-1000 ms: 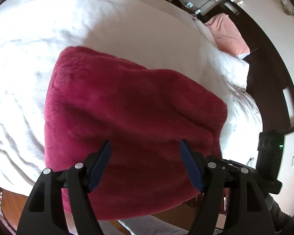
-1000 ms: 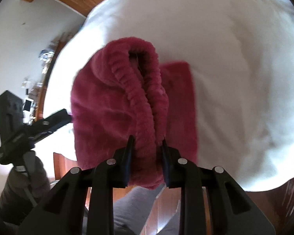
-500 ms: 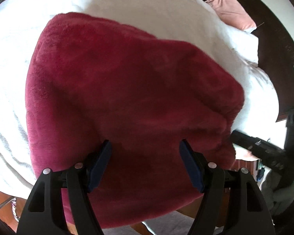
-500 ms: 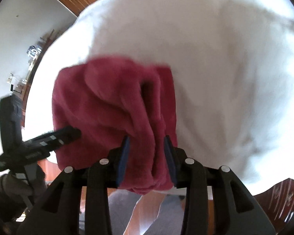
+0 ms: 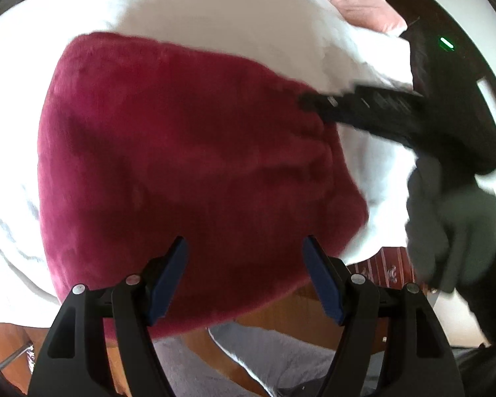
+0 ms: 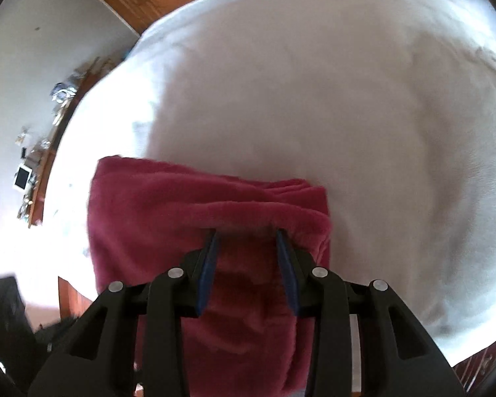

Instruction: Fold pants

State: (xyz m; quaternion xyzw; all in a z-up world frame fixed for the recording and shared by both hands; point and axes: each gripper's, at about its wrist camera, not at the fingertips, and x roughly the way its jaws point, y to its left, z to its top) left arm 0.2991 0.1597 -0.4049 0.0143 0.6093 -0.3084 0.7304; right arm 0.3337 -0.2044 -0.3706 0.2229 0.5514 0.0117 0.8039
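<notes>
The crimson fleece pants [image 5: 182,165] lie folded in a thick pad on the white bed cover [image 5: 215,10], near its front edge. My left gripper [image 5: 244,248] hovers open over the pad's near edge with nothing pinched. In the right wrist view the pants [image 6: 148,215] sit low and left. My right gripper [image 6: 247,236] has its jaws partly apart at the ridge of the top fold. Fleece lies between them, and the pads do not visibly pinch it. From the left wrist view the right gripper [image 5: 309,102] is blurred over the pad's far right edge, held by a grey gloved hand [image 5: 453,218].
The bed cover [image 6: 314,82] spreads wide beyond the pants. A pink pillow [image 5: 363,3] and a dark headboard [image 5: 479,76] lie at the far right. Wooden floor [image 5: 281,311] and the person's grey trouser legs [image 5: 281,357] show below the bed edge. A cluttered shelf [image 6: 33,152] lines the left wall.
The right gripper's jaws widened from their pinch on the raised waistband and it swung across. The bunched fabric now lies down as a flat fold. The left gripper moved in over the pants.
</notes>
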